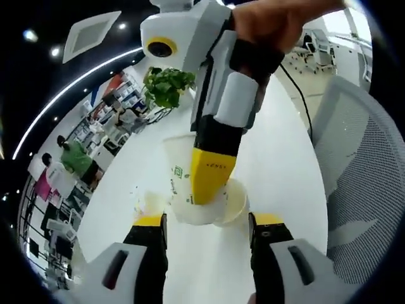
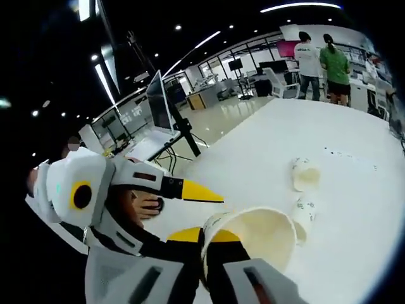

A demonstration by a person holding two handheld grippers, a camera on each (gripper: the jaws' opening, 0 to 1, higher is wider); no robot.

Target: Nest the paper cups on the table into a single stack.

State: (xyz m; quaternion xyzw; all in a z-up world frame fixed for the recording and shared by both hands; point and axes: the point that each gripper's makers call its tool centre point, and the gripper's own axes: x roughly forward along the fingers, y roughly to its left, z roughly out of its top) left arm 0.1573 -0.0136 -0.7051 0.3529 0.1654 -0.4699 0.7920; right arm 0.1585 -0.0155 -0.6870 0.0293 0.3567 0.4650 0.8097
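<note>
Pinching the rim of a paper cup (image 2: 253,237) in your right gripper (image 2: 212,244), you are holding it tilted above the white table (image 2: 253,152). Your left gripper (image 1: 207,221) is hanging spread just short of that cup. Two more cups (image 2: 305,173) are lying on their sides nearby.

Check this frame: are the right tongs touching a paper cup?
Touching. In the right gripper view, the right tongs clamp the cup by its rim, one jaw on each side.
</note>
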